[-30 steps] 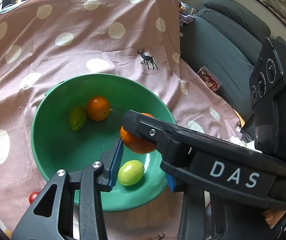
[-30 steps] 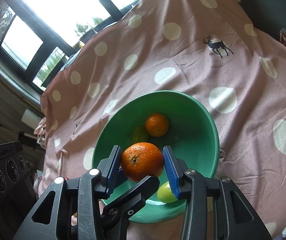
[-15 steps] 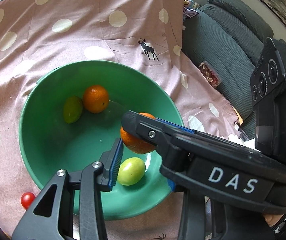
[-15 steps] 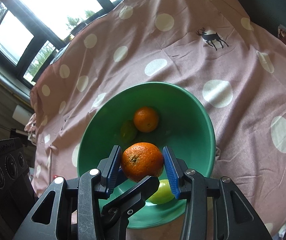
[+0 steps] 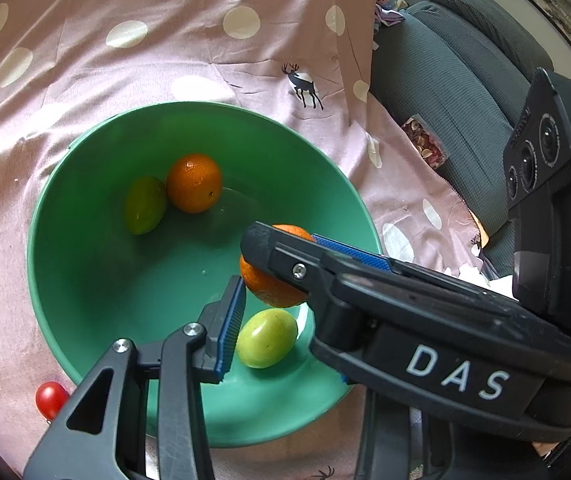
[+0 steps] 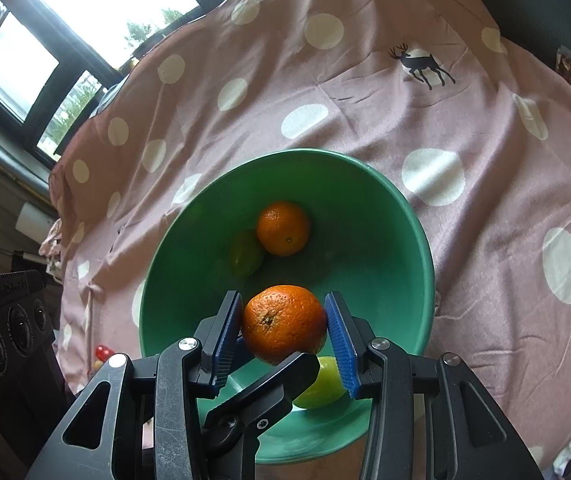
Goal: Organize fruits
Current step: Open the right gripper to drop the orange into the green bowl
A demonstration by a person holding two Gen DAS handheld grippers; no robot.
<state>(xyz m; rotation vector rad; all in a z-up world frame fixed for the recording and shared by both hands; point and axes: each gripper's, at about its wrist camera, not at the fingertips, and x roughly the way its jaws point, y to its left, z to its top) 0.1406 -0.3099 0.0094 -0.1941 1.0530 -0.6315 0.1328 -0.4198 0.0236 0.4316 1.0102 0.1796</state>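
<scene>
Inside the green bowl lie an orange and two green fruits, one half hidden. The right gripper clamps another orange; the left gripper's far finger is covered, so its grip cannot be told.

In the left wrist view, the right gripper hides the left gripper's right finger and half the held orange. At four o'clock, the packet on the sofa is too small to tell.

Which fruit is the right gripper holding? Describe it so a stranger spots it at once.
Find the green bowl on the pink polka-dot cloth. Above its near side, the right gripper pinches an orange between blue pads. It is the only fruit held off the bowl's floor; the other orange lies beside a green fruit.
</scene>
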